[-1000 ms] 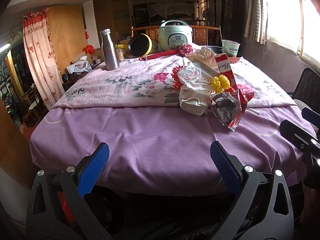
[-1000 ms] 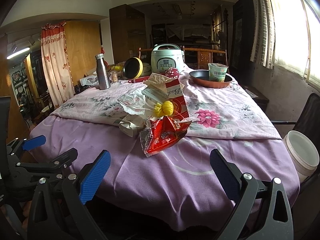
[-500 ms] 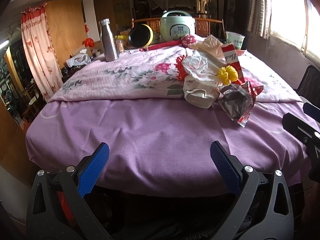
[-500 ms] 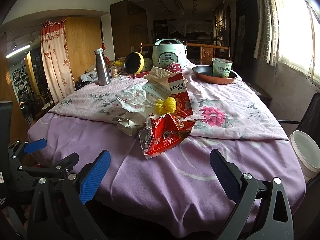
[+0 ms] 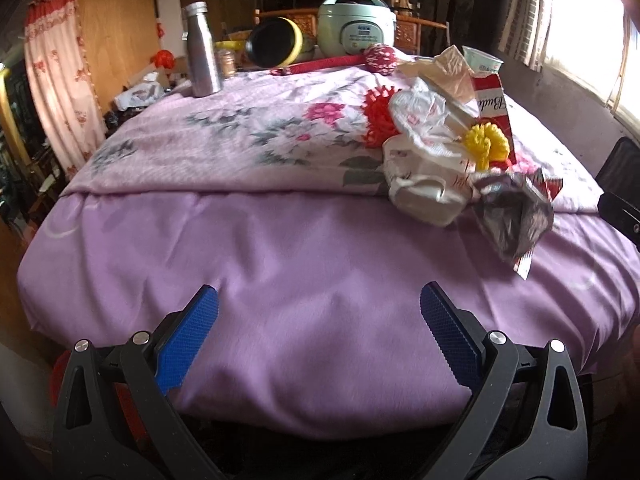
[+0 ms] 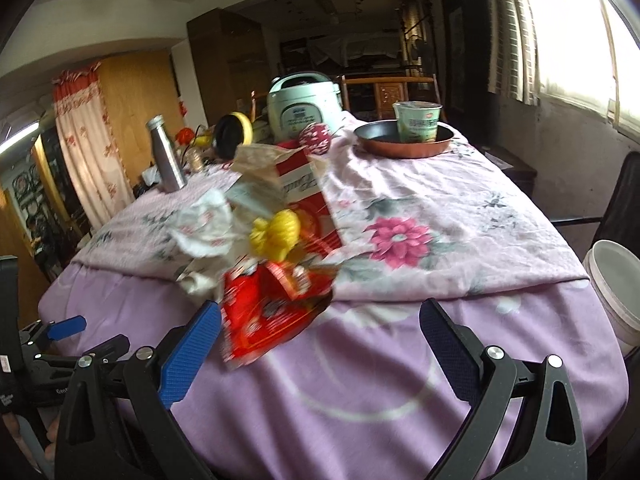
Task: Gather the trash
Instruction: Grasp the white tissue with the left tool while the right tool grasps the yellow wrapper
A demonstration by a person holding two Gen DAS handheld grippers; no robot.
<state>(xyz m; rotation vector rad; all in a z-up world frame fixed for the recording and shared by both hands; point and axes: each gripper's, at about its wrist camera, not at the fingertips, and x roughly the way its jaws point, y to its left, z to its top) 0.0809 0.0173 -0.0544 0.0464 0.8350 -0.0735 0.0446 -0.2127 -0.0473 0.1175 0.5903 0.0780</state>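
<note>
A heap of trash lies on the purple-covered table (image 5: pixel 280 248): a crumpled red snack wrapper (image 6: pixel 272 312) with its silver inside showing (image 5: pixel 512 216), a squashed white carton (image 5: pixel 424 196), crumpled white plastic (image 6: pixel 204 224), a red-and-white paper carton (image 6: pixel 308 188) and a yellow knobbly piece (image 6: pixel 276 236). My left gripper (image 5: pixel 318 336) is open over the near table edge, left of the heap. My right gripper (image 6: pixel 320 344) is open, its left finger just short of the red wrapper. Neither holds anything.
At the back stand a steel bottle (image 5: pixel 202 56), a rice cooker (image 6: pixel 304 106), a yellow-rimmed lid (image 5: pixel 276 42), a red ball (image 6: pixel 316 138) and a pan (image 6: pixel 404 140) holding a cup (image 6: pixel 418 120). A white bucket (image 6: pixel 616 284) sits off the right table edge.
Both grippers have moved forward towards the table and the heap, which now looks larger and nearer. The right view has tilted and blurred. Both stay open.
</note>
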